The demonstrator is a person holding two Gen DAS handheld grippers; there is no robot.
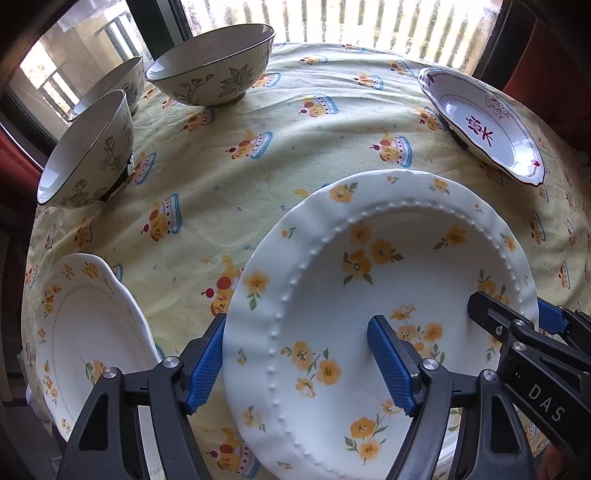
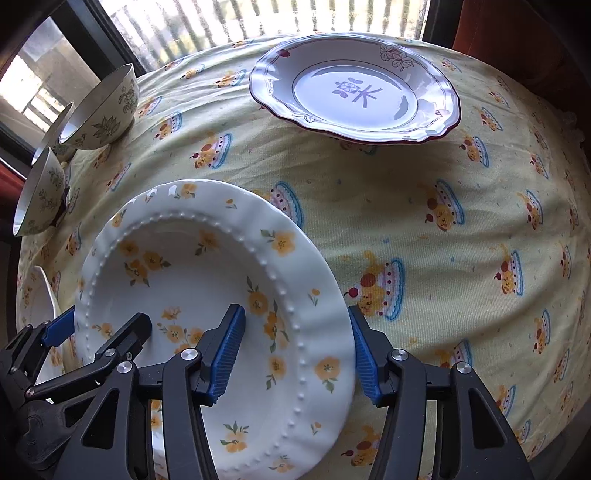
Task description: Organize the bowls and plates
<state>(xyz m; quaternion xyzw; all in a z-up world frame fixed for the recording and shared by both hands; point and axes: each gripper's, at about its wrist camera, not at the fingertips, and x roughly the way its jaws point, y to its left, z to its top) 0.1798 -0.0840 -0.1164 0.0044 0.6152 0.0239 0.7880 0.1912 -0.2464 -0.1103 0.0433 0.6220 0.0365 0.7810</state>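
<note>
Left wrist view: white yellow-flowered beaded plate [image 1: 369, 295] lies between both parted claws, left claw [image 1: 295, 362] straddling its left rim, right claw [image 2: 295, 354] its right rim, neither clamped.

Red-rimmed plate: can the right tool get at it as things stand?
Probably not yet: the right tool straddles the yellow-flowered plate's rim. Bare tablecloth lies between it and the red-rimmed plate.

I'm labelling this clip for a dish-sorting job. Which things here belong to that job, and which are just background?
Job:
yellow-flower beaded plate, straddled by left gripper and right gripper
scalloped plate
red-trimmed plate
three floral bowls

Background:
tablecloth
window
</note>
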